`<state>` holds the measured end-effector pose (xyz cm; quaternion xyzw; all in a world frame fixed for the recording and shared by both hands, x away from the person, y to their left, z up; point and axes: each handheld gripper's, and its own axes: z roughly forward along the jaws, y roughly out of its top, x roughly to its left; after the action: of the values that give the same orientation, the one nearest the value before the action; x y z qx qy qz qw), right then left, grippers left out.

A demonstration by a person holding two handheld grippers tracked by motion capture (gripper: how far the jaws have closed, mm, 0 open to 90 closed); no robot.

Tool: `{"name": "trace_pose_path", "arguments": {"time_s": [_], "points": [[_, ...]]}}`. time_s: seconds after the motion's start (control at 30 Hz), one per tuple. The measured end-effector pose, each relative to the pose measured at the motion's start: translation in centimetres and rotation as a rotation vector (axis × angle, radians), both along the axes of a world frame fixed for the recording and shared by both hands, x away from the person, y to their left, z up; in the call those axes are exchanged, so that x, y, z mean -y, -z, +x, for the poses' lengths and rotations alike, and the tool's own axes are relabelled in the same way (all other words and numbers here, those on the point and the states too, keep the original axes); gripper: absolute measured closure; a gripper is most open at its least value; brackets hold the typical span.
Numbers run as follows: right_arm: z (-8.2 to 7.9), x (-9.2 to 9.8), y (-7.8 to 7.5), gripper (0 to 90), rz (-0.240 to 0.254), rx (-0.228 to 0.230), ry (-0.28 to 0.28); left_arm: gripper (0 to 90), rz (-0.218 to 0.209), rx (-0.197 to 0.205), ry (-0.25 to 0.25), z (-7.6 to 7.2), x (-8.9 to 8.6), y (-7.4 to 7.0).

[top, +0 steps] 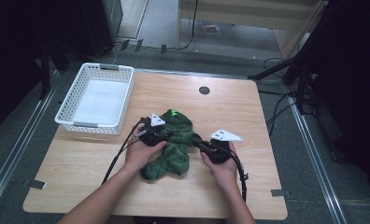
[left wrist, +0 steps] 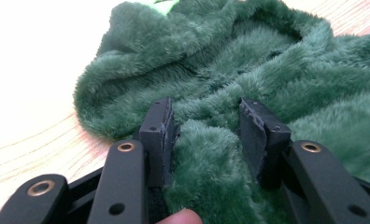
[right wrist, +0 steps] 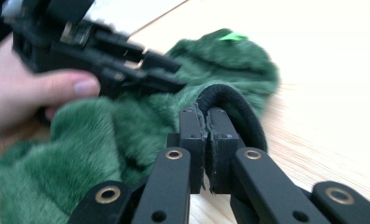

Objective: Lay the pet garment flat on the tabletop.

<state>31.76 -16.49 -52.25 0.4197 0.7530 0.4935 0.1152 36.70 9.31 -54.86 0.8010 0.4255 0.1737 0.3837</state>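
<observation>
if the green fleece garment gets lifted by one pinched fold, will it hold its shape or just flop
Probably flop: the green fleece garment lies crumpled in soft folds on the table, so the rest would likely hang and drag. It looks light for its bulk, being thick plush pile. The grip seems unlikely to slip, since the left gripper has a fat fold bunched between its pads.

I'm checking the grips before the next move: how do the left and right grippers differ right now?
The left gripper has its jaws apart, clamped on a thick fold of the green fleece; the right gripper has its jaws pressed together, with a black loop arching behind their tips. Both rest at the fleece.
</observation>
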Motion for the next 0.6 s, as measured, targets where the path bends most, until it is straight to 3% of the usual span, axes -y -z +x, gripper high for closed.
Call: {"name": "trace_pose_path", "arguments": {"time_s": [0.07, 0.13, 0.2, 0.27, 0.3, 0.33, 0.37, 0.4, 0.47, 0.53, 0.6], "points": [[0.1, 0.2, 0.2, 88.4, -0.012, -0.02, 0.018, 56.7, 0.012, 0.006, -0.004, 0.0, 0.1, 0.0], [0.7, 0.8, 1.7, 87.9, -0.062, -0.132, 0.068, 56.8, 0.025, 0.012, -0.007, 0.0, 0.3, 0.0], [0.8, 1.0, 2.0, 86.9, -0.05, -0.146, 0.078, 56.8, 0.025, 0.012, -0.01, 0.0, 0.3, 0.0], [0.5, 0.9, 1.4, 71.2, -0.035, -0.112, 0.11, 57.1, 0.018, 0.01, -0.013, 0.1, 0.2, 0.0], [0.2, 1.0, 0.7, 67.5, -0.02, -0.078, 0.106, 56.8, 0.008, 0.004, -0.013, 0.1, 0.1, 0.0], [0.2, 1.0, 0.7, 67.5, -0.02, -0.078, 0.106, 56.8, -0.008, -0.004, -0.013, 0.1, 0.0, -0.1], [-0.4, 1.0, -0.5, 62.3, 0.013, -0.029, 0.096, 54.2, -0.028, -0.004, -0.008, 0.1, -0.3, -0.2], [-0.4, 1.0, -0.5, 62.3, 0.013, -0.029, 0.096, 54.2, -0.055, 0.01, -0.01, -0.1, -0.6, -0.4], [-1.2, 0.7, -1.7, 61.8, 0.016, 0.028, 0.099, 50.8, -0.129, 0.057, -0.046, -0.7, -1.7, -1.6], [-1.4, 0.5, -2.0, 61.7, 0.017, 0.04, 0.093, 50.1, -0.142, 0.057, -0.063, -0.9, -2.2, -1.9], [-1.2, -0.5, -2.1, 60.5, -0.014, 0.056, 0.078, 49.8, -0.153, 0.024, -0.099, -1.1, -3.0, -2.3]]}}
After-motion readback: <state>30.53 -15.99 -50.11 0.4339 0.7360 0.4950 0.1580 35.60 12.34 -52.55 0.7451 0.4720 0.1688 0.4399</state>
